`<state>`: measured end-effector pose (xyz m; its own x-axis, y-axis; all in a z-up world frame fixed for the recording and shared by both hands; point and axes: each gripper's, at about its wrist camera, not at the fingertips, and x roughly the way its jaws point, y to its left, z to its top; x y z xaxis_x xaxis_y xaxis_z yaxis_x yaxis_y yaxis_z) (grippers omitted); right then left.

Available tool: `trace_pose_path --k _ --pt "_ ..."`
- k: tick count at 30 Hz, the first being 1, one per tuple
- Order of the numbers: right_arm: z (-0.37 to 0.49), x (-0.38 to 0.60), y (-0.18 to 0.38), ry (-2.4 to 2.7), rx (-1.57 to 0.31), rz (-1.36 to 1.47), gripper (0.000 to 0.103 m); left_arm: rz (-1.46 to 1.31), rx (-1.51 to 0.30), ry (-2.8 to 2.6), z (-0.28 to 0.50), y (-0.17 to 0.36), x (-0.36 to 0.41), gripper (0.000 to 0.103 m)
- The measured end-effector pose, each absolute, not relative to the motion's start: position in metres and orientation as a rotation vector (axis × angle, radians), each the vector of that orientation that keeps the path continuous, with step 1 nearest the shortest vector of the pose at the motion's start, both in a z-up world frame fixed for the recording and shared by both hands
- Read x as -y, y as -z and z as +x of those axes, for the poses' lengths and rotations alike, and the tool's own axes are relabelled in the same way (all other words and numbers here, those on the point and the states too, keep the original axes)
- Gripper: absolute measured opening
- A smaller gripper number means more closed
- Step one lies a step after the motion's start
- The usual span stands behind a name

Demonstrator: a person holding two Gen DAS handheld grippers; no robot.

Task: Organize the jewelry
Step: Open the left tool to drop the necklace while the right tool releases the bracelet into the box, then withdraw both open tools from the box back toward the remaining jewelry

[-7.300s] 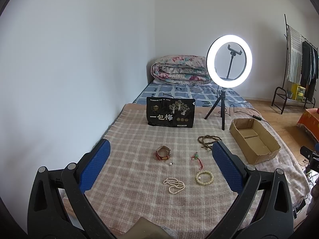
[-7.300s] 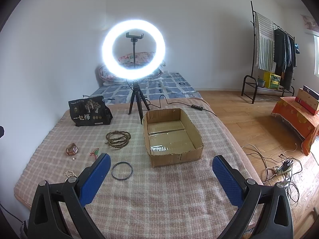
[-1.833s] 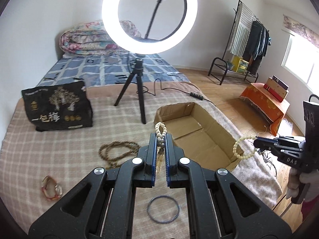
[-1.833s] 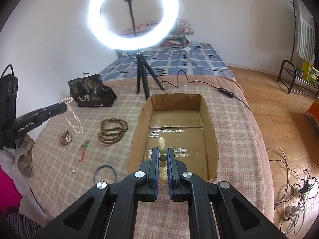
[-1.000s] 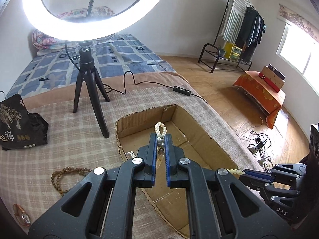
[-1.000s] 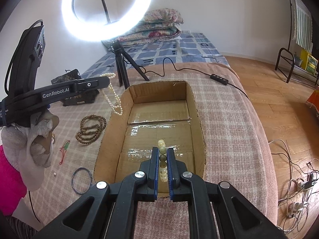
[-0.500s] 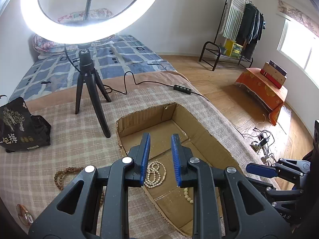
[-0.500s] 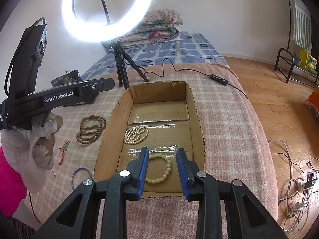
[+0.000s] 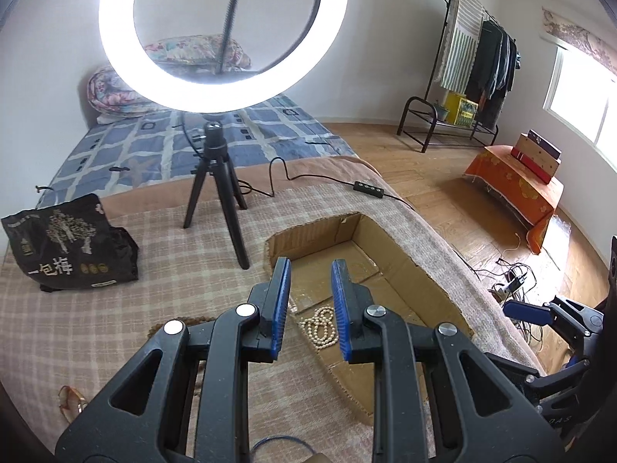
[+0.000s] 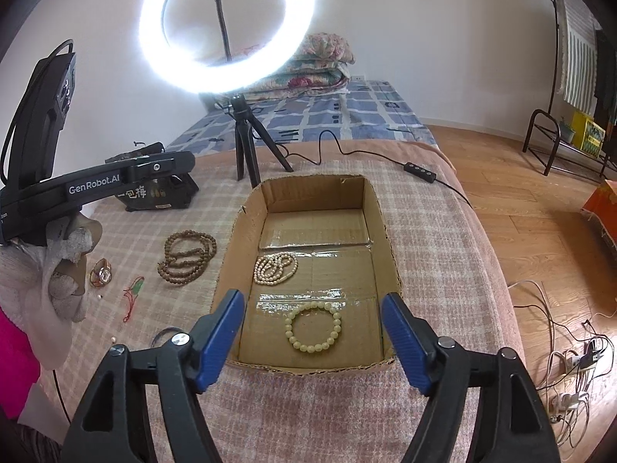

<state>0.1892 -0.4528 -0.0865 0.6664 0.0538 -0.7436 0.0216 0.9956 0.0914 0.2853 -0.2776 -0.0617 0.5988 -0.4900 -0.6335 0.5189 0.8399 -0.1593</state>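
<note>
The open cardboard box (image 10: pixel 380 231) sits near the right edge of the checked blanket (image 10: pixel 432 254). Inside it lie a pearl necklace (image 10: pixel 274 267), bunched toward the box's left wall, and a pale bead bracelet (image 10: pixel 313 327) near its front wall. The right gripper (image 10: pixel 313 341) hovers over the front wall, its jaws opening wide and holding nothing. The left gripper (image 9: pixel 310 305) stands slightly parted above the box, also empty.

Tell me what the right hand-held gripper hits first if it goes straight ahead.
Probably the pale bead bracelet on the cardboard box floor, centred between the opening, empty jaws of the right hand-held gripper; depth is uncertain.
</note>
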Motion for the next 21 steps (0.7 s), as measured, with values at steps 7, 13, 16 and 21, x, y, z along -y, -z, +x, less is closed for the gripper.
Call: trace_pose_path --k 7,13,16,21 --pt "0.183 0.437 0.074 -0.012 -0.818 0.071 0.101 0.046 -0.636 0.513 0.269 0.040 0.232 0.066" --pt "0.181 0.418 0.065 0.010 -0.769 0.024 0.103 0.060 -0.609 0.460 0.260 0.027 0.186 0.071" --pt "0.183 0.407 0.064 -0.013 -0.765 0.017 0.103 0.049 -0.607 0.423 0.257 0.025 0.157 0.071" --pt "0.187 0.388 0.063 -0.058 -0.760 0.014 0.103 0.038 -0.603 0.355 0.246 0.028 0.104 0.071"
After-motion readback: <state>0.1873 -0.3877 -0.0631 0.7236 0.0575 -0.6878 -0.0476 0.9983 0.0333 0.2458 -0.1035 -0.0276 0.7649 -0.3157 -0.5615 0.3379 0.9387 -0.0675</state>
